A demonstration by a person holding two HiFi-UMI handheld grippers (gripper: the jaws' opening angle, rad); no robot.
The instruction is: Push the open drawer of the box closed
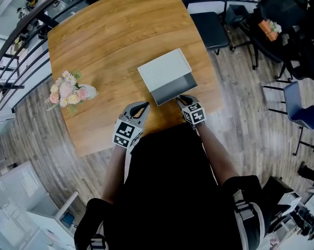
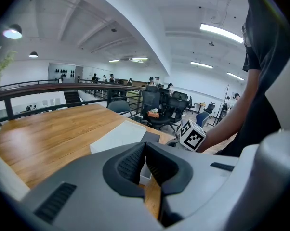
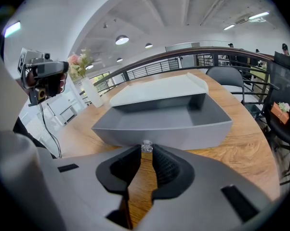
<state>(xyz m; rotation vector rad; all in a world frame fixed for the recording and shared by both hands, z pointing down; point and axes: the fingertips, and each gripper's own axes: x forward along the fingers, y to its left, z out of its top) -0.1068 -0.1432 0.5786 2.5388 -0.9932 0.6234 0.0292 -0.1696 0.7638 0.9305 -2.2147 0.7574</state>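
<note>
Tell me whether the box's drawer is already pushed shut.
No: the right gripper view shows the grey drawer pulled out of the box, its inside exposed, its knob between the right gripper's jaws.

**Matt grey on warm wood**

The table point(image 1: 110, 40) under the box point(image 1: 165, 69) is wood with long streaks of grain and a soft satin sheen. The box has a smooth, matt off-white top. Its drawer point(image 3: 183, 114) is matt grey inside and out; whether it is plastic or painted board is hard to tell. The knob point(image 3: 146, 147) on the drawer's front is clear and glassy. In front of the box, the right gripper point(image 3: 146, 153) and left gripper point(image 2: 144, 148) have smooth matt grey plastic shells and black ribbed pads point(image 3: 166, 170). The floor point(image 1: 251, 124) beside the box is glossy wood-look plank.
</note>
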